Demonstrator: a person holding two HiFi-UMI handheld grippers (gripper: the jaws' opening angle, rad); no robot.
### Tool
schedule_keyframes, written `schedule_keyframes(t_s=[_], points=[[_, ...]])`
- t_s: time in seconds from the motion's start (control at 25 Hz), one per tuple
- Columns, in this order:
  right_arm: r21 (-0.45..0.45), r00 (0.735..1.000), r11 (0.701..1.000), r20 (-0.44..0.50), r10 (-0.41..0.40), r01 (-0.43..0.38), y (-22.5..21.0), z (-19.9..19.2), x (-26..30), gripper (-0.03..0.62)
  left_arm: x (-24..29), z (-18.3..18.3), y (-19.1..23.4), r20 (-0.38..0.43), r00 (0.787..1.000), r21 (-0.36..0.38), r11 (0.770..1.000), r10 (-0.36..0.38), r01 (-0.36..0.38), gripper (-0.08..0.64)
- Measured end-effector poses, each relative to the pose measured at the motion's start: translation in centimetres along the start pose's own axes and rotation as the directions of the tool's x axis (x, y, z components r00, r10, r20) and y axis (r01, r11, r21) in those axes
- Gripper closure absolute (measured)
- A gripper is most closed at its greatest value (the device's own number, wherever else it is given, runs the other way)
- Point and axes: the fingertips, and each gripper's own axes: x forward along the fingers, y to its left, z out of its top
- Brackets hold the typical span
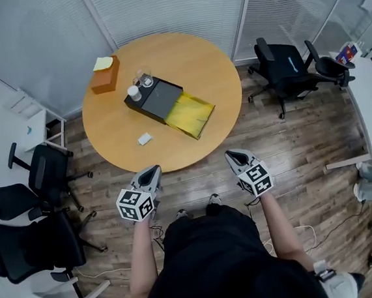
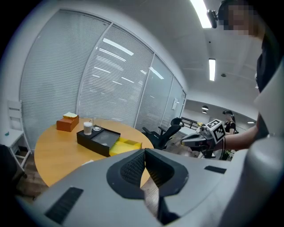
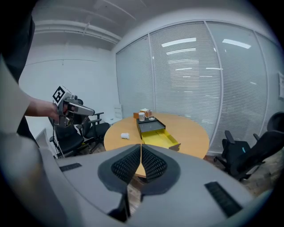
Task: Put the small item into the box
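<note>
A small white item [image 1: 144, 139] lies on the round wooden table [image 1: 212, 77], near its front edge. Behind it stands a black box [image 1: 155, 99] with a yellow open part [image 1: 192, 114] beside it. Both grippers hang in the air in front of the table, short of its edge. My left gripper [image 1: 154, 170] is shut with nothing between its jaws. My right gripper [image 1: 231, 154] also stands shut and empty. In the right gripper view the small item [image 3: 125, 135] lies left of the box [image 3: 151, 126], beyond the shut jaws [image 3: 141, 147]. The left gripper view shows the box [image 2: 98, 139] past its own tips [image 2: 144, 151].
A white cup [image 1: 133, 92] and a glass [image 1: 144, 79] stand at the box's far end. An orange tissue box [image 1: 105, 74] sits at the table's back left. Black office chairs stand at the left [image 1: 44, 172] and right [image 1: 286, 70]. The floor is wood.
</note>
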Motion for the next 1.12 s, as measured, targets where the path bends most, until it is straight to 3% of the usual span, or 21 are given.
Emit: schedule_keyframes(t_s=[0.4, 0.6, 0.92, 1.12], points=[[-0.006, 0.998, 0.999, -0.031, 0.045, -0.045, -3.1, -1.7, 0.1, 0.586, 2.9, 0.6, -1.1, 0.006, 1.000, -0.024, 0.999, 0.027, -0.027, 0.552], [0.005, 0.997, 0.998, -0.054, 0.056, -0.055, -3.1, -1.2, 2.7, 0.586, 4.0, 0.6, 1.8, -0.019, 0.999, -0.032, 0.999, 0.031, -0.031, 0.552], [0.023, 0.998, 0.999, -0.059, 0.026, -0.025, -3.0, 1.4, 9.0, 0.586, 6.0, 0.4, 6.5, -0.078, 0.996, -0.042, 0.999, -0.037, 0.033, 0.554], [0.007, 0.997, 1.000, -0.074, 0.014, -0.013, -3.2, 2.8, 12.8, 0.586, 7.7, 0.1, 9.8, -0.153, 0.988, 0.069, 0.997, -0.032, 0.043, 0.552]])
